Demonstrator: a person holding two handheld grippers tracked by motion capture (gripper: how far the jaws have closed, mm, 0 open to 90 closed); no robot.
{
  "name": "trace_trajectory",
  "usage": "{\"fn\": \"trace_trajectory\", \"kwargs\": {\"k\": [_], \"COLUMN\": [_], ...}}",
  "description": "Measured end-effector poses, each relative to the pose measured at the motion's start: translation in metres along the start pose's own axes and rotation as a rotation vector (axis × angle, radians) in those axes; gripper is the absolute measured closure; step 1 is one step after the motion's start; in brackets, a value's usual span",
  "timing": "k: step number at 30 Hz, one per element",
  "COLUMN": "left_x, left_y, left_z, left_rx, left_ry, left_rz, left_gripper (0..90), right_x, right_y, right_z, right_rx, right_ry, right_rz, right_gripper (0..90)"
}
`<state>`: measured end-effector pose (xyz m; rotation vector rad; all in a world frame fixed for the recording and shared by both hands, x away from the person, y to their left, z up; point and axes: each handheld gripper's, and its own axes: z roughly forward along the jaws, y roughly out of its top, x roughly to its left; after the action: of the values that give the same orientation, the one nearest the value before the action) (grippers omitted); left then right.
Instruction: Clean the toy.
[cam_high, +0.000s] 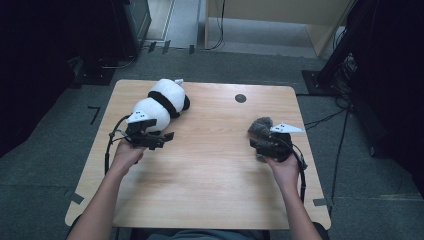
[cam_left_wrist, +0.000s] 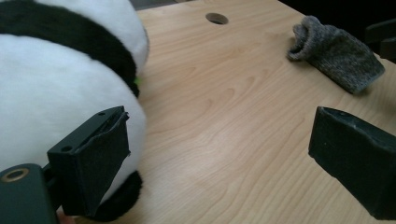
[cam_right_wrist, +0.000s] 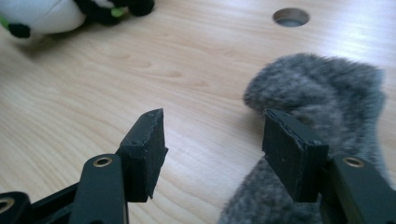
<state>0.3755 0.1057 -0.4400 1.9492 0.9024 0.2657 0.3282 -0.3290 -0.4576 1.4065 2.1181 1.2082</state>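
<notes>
A: From the high view, what is sitting on the table (cam_high: 200, 165)?
B: A panda plush toy (cam_high: 161, 102) is lying toward ten o'clock, and a grey knit sock (cam_high: 261, 131) is lying toward three o'clock. The left hand-held gripper (cam_high: 162, 137) is hovering just at the panda's near side, and the right hand-held gripper (cam_high: 267, 145) is sitting over the sock. A round cable hole (cam_high: 240, 98) is showing toward one o'clock.

A: And the left gripper view?
B: The left hand-held gripper (cam_left_wrist: 219, 158) is standing wide open, gripping nothing. Its nine o'clock jaw is lying against the panda plush toy (cam_left_wrist: 56, 88); the other is hanging over bare wood. The sock (cam_left_wrist: 338, 53) is lying well apart, at two o'clock.

A: The right gripper view?
B: The right hand-held gripper (cam_right_wrist: 215, 144) is standing open too. Its three o'clock jaw is overlapping the sock (cam_right_wrist: 322, 93), while bare table is showing between the jaws. The panda plush toy (cam_right_wrist: 46, 14) is lying at eleven o'clock.
</notes>
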Motion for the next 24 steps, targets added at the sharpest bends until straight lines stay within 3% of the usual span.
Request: {"fn": "trace_trajectory", "kwargs": {"k": [3, 6, 10, 19, 24], "left_x": [-0.005, -0.014, -0.021, -0.030, -0.031], "left_y": [-0.002, -0.007, -0.012, -0.025, -0.032], "left_z": [0.005, 0.014, 0.022, 0.037, 0.048], "left_rx": [0.011, 0.044, 0.071, 0.084, 0.110], "left_ry": [-0.003, -0.028, -0.035, -0.053, -0.051], "left_rz": [0.013, 0.023, 0.048, 0.043, 0.049], "left_gripper": [5.2, 6.5, 6.5, 6.5, 6.5], "right_x": [0.004, 0.010, 0.014, 0.025, 0.030], "right_y": [-0.002, -0.006, -0.009, -0.014, -0.017], "right_z": [0.005, 0.017, 0.024, 0.039, 0.046], "right_rx": [0.009, 0.025, 0.025, 0.017, 0.006], "right_ry": [0.019, 0.080, 0.092, 0.109, 0.129], "right_rz": [-0.003, 0.020, 0.011, -0.043, -0.041], "right_gripper": [40.3, 41.6, 42.2, 42.4, 42.4]}}
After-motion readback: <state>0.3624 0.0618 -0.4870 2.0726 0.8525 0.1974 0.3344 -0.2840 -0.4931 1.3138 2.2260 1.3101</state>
